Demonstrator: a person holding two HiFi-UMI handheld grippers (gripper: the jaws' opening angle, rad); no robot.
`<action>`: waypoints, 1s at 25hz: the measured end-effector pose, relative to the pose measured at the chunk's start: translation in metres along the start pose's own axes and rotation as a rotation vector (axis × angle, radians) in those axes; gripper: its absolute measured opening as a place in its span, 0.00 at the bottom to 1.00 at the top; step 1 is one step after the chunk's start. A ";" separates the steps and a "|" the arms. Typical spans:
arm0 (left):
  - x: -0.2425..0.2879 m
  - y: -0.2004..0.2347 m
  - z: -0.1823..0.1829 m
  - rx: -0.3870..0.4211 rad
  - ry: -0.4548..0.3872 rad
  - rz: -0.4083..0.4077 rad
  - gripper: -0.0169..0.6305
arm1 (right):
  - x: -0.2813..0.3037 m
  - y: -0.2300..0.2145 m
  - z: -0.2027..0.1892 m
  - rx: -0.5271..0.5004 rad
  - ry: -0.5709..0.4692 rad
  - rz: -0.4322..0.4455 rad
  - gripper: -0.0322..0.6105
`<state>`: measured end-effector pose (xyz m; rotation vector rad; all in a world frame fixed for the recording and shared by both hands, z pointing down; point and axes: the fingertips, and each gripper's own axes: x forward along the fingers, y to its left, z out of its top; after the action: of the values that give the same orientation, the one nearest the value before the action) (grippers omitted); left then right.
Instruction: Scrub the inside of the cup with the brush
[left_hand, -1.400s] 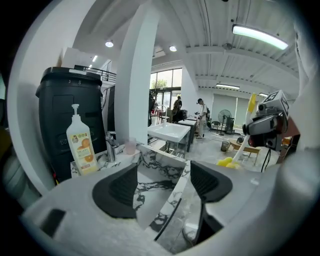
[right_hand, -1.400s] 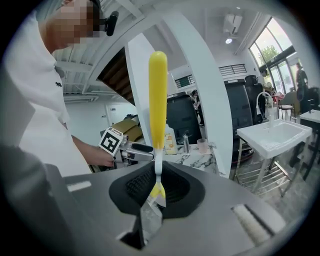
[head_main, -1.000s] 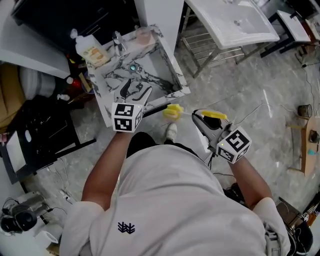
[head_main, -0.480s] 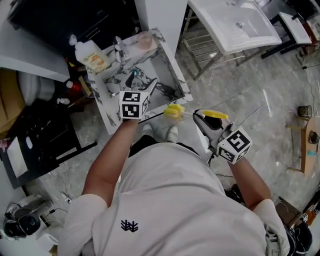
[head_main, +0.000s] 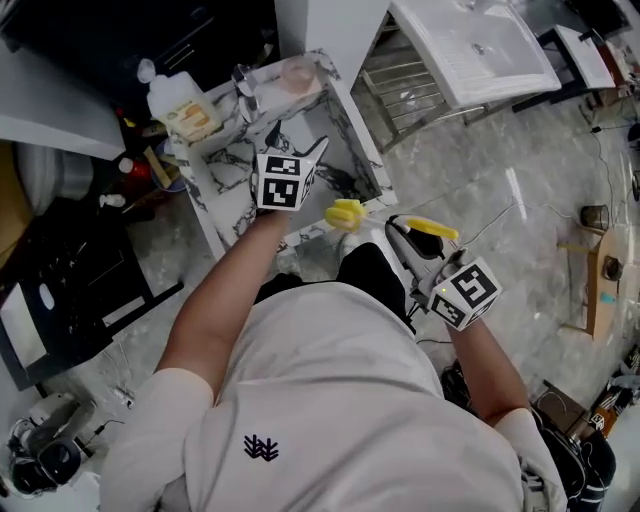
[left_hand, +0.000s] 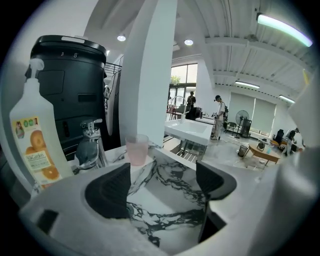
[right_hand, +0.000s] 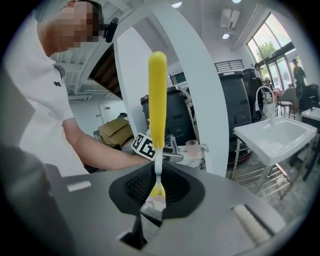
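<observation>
A translucent pink cup (head_main: 298, 72) (left_hand: 136, 149) (right_hand: 191, 147) stands upright on the far rim of the marble sink (head_main: 350, 110) (left_hand: 175, 192). My left gripper (head_main: 305, 152) (left_hand: 162, 182) hovers over the basin and points at the cup, still short of it. Its jaws have just been opening and stand wide with nothing between them. My right gripper (head_main: 397, 230) (right_hand: 157, 189), nearer the person's body and right of the sink, is shut on the thin white stem of a yellow brush (head_main: 347, 214) (right_hand: 157, 100), which points toward the sink.
A soap bottle with an orange label (head_main: 180, 110) (left_hand: 32, 140) and a chrome tap (head_main: 245, 95) (left_hand: 90, 145) sit on the sink's left rim. A white basin on a metal stand (head_main: 470, 45) is at the right. Dark cabinets and boxes crowd the left.
The left gripper has moved forward from the sink's near edge to over the basin, closer to the cup, jaws spreading wider. The right gripper has shifted a little with the brush.
</observation>
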<state>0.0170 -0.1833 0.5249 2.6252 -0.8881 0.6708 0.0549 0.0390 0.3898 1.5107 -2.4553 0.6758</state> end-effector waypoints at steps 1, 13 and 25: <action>0.007 0.004 -0.001 -0.008 0.003 0.008 0.66 | 0.003 -0.001 0.000 -0.002 0.004 0.007 0.12; 0.102 0.054 0.007 -0.100 0.007 0.215 0.70 | 0.008 -0.087 0.021 -0.066 0.096 0.144 0.12; 0.158 0.092 0.004 -0.110 0.015 0.330 0.73 | -0.004 -0.155 0.018 -0.084 0.182 0.201 0.12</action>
<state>0.0717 -0.3335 0.6137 2.3965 -1.3303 0.6958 0.1948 -0.0251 0.4164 1.1294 -2.4815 0.7009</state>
